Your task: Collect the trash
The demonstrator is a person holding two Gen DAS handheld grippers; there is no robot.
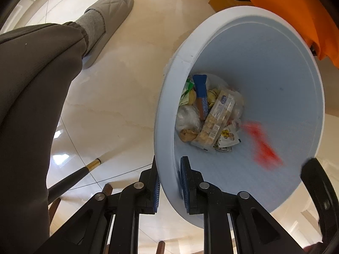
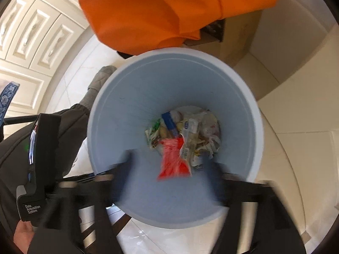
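Clamping the near rim of the pale blue round plastic bin [image 1: 264,67], left gripper [image 1: 170,182] clenched: one blue-padded finger outside the wall, the other inside. Right gripper [image 2: 167,165] released, jaws spread wide above the bin mouth, nothing pressed between the pads. Between and just beyond those open jaws: red crumpled wrapper [image 2: 173,160], motion-blurred, apart from both fingers, inside the bin. Same wrapper seen from the left wrist as a red smear against the inner wall, to the right of the clenched jaws. Farther down, on the bin floor: heap of mixed trash [image 1: 208,114], including a clear plastic tray, a blue packet, white crumpled film. Beyond the bin: orange cloth [image 2: 148,10]. Left of the left jaws: grey trouser leg [image 1: 31,105], grey quilted slipper [image 1: 108,19] on cream glossy floor tiles [image 1: 118,89].
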